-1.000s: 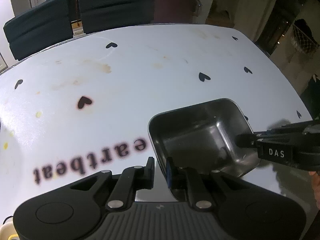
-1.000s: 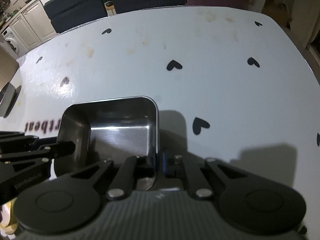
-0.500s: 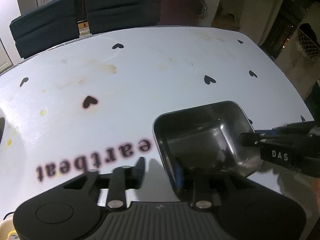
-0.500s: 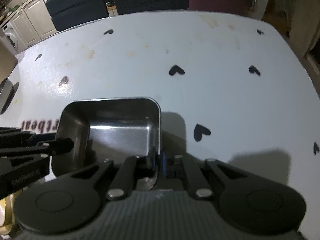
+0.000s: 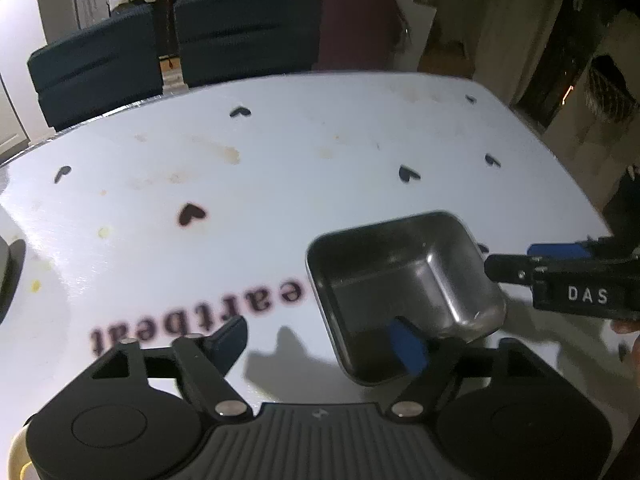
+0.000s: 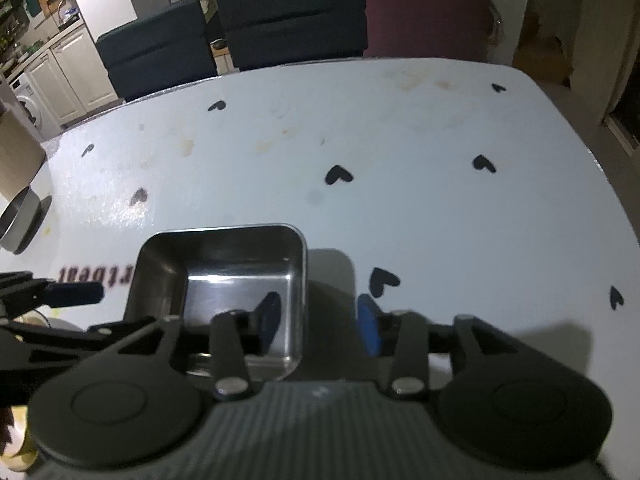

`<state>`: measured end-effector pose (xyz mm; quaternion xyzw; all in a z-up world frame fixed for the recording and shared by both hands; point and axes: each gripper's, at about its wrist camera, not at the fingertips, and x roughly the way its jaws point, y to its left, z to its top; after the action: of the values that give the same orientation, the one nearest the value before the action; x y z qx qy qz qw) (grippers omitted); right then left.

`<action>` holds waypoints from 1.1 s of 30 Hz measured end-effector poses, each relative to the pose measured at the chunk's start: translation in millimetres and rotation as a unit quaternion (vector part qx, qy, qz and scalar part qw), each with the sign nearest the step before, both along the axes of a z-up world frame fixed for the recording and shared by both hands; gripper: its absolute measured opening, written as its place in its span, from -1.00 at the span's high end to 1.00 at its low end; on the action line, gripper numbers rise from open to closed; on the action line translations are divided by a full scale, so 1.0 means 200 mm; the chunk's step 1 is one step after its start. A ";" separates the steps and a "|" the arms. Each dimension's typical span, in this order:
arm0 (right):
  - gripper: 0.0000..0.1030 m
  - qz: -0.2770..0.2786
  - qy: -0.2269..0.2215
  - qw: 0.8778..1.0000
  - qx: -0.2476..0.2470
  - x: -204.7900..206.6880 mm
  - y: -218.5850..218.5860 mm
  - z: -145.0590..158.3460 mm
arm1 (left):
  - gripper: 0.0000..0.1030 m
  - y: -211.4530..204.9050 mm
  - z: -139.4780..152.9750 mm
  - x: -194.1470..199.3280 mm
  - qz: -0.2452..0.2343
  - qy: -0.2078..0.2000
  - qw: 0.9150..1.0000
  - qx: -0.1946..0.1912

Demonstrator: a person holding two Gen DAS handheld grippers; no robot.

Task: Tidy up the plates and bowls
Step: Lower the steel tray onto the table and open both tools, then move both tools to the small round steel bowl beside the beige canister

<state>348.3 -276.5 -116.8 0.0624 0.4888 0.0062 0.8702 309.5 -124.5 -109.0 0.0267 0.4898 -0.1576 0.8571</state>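
Observation:
A rectangular steel tray (image 5: pixel 404 292) (image 6: pixel 236 276) rests on the white table (image 5: pixel 320 160). My left gripper (image 5: pixel 320 342) straddles the tray's near-left wall. Its blue-padded finger (image 5: pixel 408 344) is inside the tray and the other is outside; the jaws are opening and the pads stand off the wall. My right gripper (image 6: pixel 318 322) straddles the tray's right wall, its jaws also opening with a gap on both sides of the metal. Each gripper shows in the other's view: the right gripper (image 5: pixel 516 260) and the left gripper (image 6: pixel 60 308).
A round steel bowl (image 6: pixel 20 216) sits at the table's left edge. The tablecloth has black hearts and printed lettering (image 5: pixel 200 316). Dark chairs (image 6: pixel 288 16) line the far side. A cream rim (image 5: pixel 16 456) shows under my left gripper.
Both grippers were shut on the tray's walls a second ago; the left opened first, then the right. The tray stays put on the table. The right gripper has lifted slightly.

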 end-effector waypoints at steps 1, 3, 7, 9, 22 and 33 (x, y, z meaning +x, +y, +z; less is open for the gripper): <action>-0.19 0.000 -0.005 1.000 0.002 -0.01 0.00 0.01 | -0.74 0.01 0.01 -0.01 0.003 -0.003 1.000 -0.003; -0.33 -0.002 -0.015 1.000 0.004 -0.03 -0.01 0.04 | -0.78 0.04 0.05 -0.02 0.008 -0.010 1.000 -0.012; -0.69 -0.003 -0.030 1.000 -0.004 -0.06 -0.01 0.07 | -0.97 0.11 0.10 -0.06 0.020 -0.028 0.999 -0.019; -0.82 -0.002 -0.037 0.999 -0.004 -0.07 0.00 0.09 | -1.00 0.16 0.13 -0.07 0.027 -0.036 0.999 -0.022; -0.99 0.037 -0.082 0.996 -0.007 -0.05 0.23 0.19 | -1.00 0.61 0.27 -0.13 0.110 -0.070 0.991 -0.028; -0.99 0.112 -0.106 0.988 0.021 0.04 0.64 0.25 | -1.00 1.10 0.29 -0.18 0.220 -0.072 0.972 -0.040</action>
<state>357.1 -148.6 -66.6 0.0246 0.3976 0.1203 0.9093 274.1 95.3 -50.7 -0.1048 0.4138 0.0176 0.9041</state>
